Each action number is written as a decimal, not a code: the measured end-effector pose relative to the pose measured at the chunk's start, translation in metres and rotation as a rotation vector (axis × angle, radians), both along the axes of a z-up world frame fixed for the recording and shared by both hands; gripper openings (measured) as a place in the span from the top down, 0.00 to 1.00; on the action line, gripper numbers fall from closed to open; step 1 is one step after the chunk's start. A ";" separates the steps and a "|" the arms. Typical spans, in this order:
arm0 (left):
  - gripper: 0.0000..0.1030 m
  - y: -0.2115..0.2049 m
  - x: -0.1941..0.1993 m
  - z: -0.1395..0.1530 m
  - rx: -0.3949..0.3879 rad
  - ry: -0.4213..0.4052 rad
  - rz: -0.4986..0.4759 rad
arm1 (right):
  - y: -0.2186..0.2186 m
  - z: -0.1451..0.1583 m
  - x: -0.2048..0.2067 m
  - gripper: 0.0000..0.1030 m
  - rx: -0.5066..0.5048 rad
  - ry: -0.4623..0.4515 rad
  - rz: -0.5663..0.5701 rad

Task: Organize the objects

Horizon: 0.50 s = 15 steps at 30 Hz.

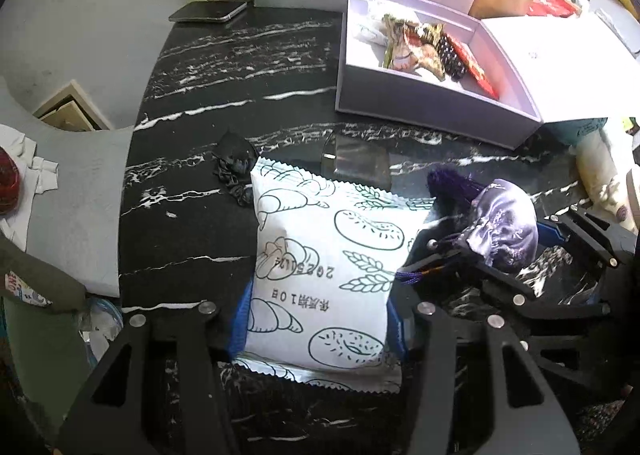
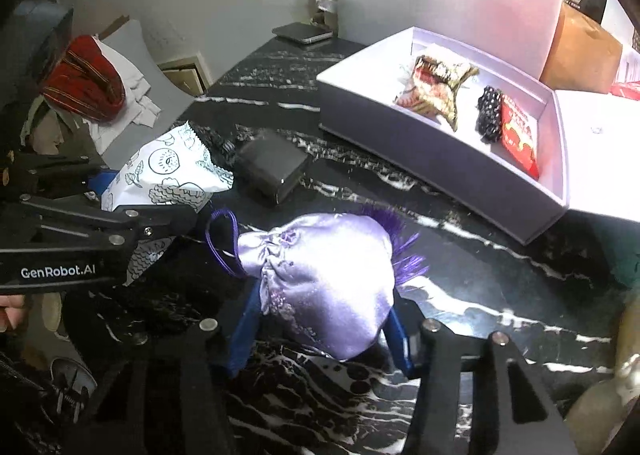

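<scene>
In the left wrist view, the left claw (image 1: 318, 319) clamps the white snack packet (image 1: 324, 271) above the table (image 1: 192, 183). The box (image 1: 420, 105), far right, already holds some items.

In the right wrist view, the right claw (image 2: 324, 331) grips the purple pouch (image 2: 328, 275). A dark case (image 2: 272, 167) is left on the table.

Both grippers point steeply down, side by side. The left gripper (image 1: 318, 329) clamps a packet; the right gripper (image 2: 324, 329) clamps a pouch.

Dim fisheye views, perhaps overexposed top right, edges warped and dark
</scene>
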<state>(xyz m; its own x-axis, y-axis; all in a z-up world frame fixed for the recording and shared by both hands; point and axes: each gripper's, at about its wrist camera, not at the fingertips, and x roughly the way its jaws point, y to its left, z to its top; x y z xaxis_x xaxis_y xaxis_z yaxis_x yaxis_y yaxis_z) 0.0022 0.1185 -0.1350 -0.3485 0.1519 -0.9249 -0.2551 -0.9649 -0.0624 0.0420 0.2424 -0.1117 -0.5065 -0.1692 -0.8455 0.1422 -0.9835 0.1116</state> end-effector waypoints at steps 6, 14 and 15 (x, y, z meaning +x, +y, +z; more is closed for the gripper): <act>0.50 0.007 0.006 0.031 0.011 0.023 0.021 | 0.012 0.032 0.005 0.46 -0.017 0.044 0.021; 0.50 0.018 0.015 0.083 0.026 0.076 0.009 | 0.024 0.083 0.020 0.46 -0.035 0.101 0.014; 0.50 0.019 0.017 0.090 0.026 0.080 0.001 | 0.024 0.088 0.022 0.46 -0.035 0.106 0.009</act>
<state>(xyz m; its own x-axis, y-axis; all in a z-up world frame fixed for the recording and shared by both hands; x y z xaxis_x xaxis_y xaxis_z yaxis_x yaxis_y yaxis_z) 0.0188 0.1373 -0.0455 -0.4217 0.1753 -0.8896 -0.2592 -0.9635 -0.0670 0.0642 0.2663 -0.0234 -0.5912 -0.2025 -0.7807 0.1643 -0.9779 0.1292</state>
